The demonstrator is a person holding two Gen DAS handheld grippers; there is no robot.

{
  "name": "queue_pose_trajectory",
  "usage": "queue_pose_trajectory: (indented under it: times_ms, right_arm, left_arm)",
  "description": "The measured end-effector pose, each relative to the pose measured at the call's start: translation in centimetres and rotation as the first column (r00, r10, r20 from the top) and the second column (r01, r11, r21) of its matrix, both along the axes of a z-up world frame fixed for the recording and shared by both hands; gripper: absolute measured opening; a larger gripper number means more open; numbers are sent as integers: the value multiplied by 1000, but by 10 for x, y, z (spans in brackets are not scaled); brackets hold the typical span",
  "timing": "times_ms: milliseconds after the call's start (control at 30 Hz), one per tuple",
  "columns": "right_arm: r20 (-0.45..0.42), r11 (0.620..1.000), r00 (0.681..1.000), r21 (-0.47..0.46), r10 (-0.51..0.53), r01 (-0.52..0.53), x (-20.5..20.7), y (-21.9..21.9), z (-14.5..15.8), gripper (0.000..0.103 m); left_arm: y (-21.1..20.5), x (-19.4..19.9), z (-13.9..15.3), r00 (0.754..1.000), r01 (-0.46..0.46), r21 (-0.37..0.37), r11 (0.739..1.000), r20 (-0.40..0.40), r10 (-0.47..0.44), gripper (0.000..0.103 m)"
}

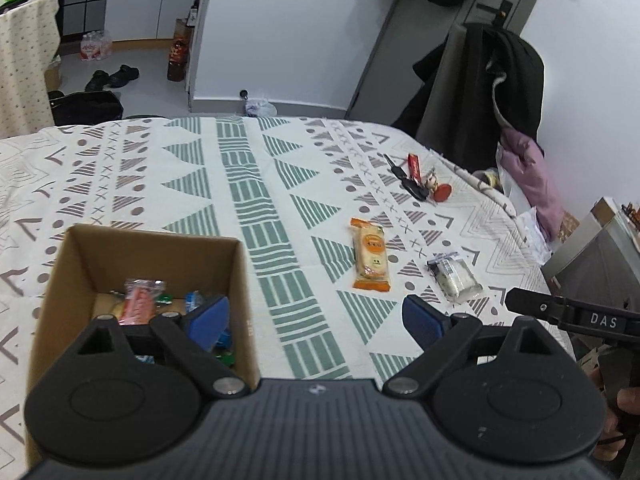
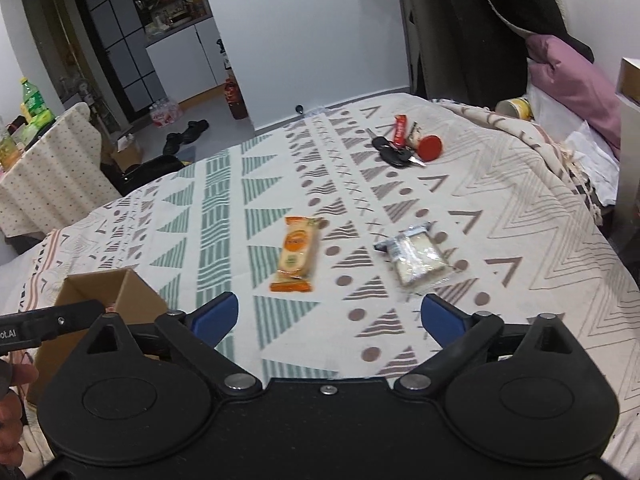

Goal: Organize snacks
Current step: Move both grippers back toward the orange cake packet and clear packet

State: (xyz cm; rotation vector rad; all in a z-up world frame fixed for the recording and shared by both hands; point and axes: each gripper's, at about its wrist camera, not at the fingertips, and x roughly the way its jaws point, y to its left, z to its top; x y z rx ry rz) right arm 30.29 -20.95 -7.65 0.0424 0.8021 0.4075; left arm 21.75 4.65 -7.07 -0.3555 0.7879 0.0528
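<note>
A: Orange-wrapped snack bar (image 2: 295, 258) lies flat on the patterned tablecloth (image 2: 520, 240), mid-surface. Long axis runs from the near edge toward the far edge, tilted slightly; the crimped orange ends point near and far.

B: And the second packet?

A: Clear-wrapped white snack (image 2: 416, 258) sits just beside the bar, toward the right edge, apart from it. Long axis is diagonal, dark printed end toward the far-left. Both are loose on the cloth.

B: Position against the right gripper (image 2: 330, 320)?

A: Both packets lie ahead of its blue fingertips (image 2: 440, 322), not between them. The bar is ahead of the left finger, the clear packet ahead of the right finger. Jaws are spread wide, nothing held.

B: Left gripper (image 1: 316, 320)?

A: Also spread wide and empty. Its left fingertip hangs over the open cardboard box (image 1: 60, 280), which stands near the left edge of the cloth and holds several wrapped snacks (image 1: 140, 300). In the left wrist view the bar (image 1: 372, 260) and clear packet (image 1: 454, 278) lie ahead of the right fingertip, toward the right.

B: Hand pose?

A: Both grippers are held above the cloth near its near edge, angled down and forward, side by side. Part of a hand (image 2: 12, 408) shows at the lower left of the right wrist view; its grip I cannot tell.

B: Other items?

A: Keys with red tags (image 2: 404, 146) lie near the far-right corner.
</note>
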Motion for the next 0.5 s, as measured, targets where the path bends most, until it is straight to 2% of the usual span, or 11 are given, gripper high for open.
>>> queue_pose_trajectory:
  times_ms: [100, 500]
  right_arm:
    - [-7, 1000, 1000, 0, -12, 12, 6, -8, -3, 103]
    - [-53, 1000, 998, -9, -26, 26, 37, -37, -23, 103]
  left_arm:
    - [-10, 10, -1, 1000, 19, 12, 1000, -3, -19, 97]
    - [-48, 58, -18, 996, 81, 29, 996, -45, -80, 98]
